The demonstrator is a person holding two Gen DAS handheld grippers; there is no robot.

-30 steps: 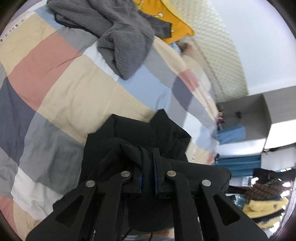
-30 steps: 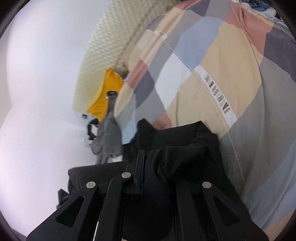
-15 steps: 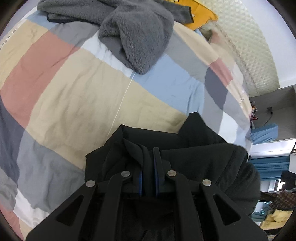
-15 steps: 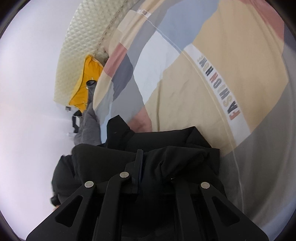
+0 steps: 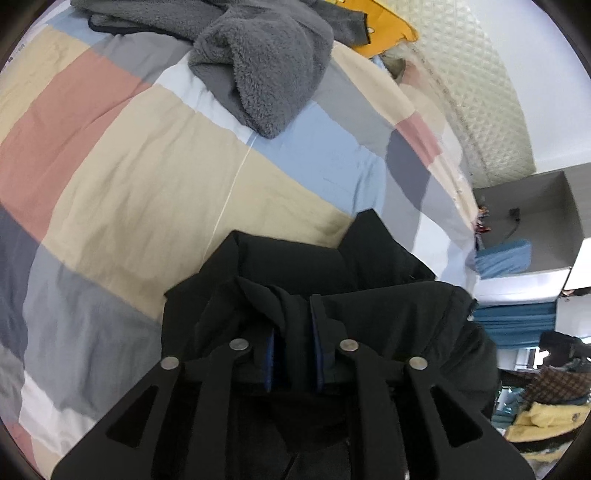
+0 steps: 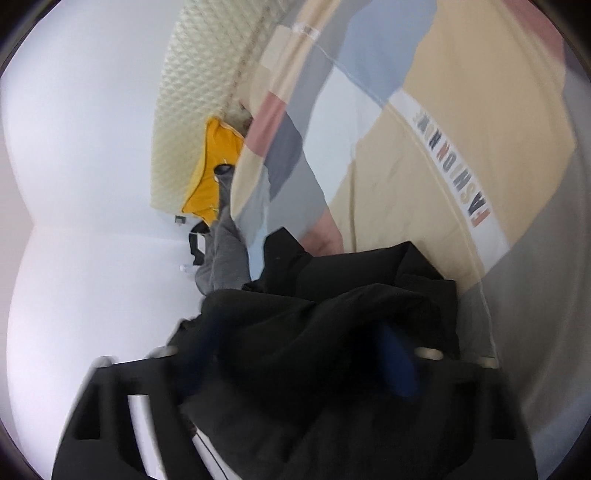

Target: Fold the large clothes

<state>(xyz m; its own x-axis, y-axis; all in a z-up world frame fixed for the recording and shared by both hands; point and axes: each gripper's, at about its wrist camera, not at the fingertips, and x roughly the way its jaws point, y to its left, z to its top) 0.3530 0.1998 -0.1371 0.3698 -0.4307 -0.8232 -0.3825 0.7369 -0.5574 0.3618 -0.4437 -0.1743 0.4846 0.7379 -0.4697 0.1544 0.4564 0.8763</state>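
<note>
A black garment [image 5: 388,306] lies bunched on the patchwork duvet [image 5: 147,192] just ahead of both grippers. My left gripper [image 5: 293,314] points down at it with a ridge of black cloth still pinched between its blue pads [image 5: 271,354], and its jaws are opening. In the right wrist view the same black garment [image 6: 332,314] drapes over my right gripper [image 6: 303,332]. Those jaws are opening wide and look blurred. One blue pad [image 6: 399,365] shows clear of the cloth, which lies loose between the fingers.
A grey fleece garment [image 5: 258,74] lies crumpled further up the bed, with a yellow item [image 5: 384,26] behind it by the quilted headboard [image 5: 480,110]. A grey bedside shelf [image 5: 535,221] and a pile of clothes [image 5: 546,406] are off the bed's right side.
Both grippers have sunk toward the duvet with the black garment. The right jaws have sprung apart from their hold on the cloth. The gap between the left pads has widened a little.
</note>
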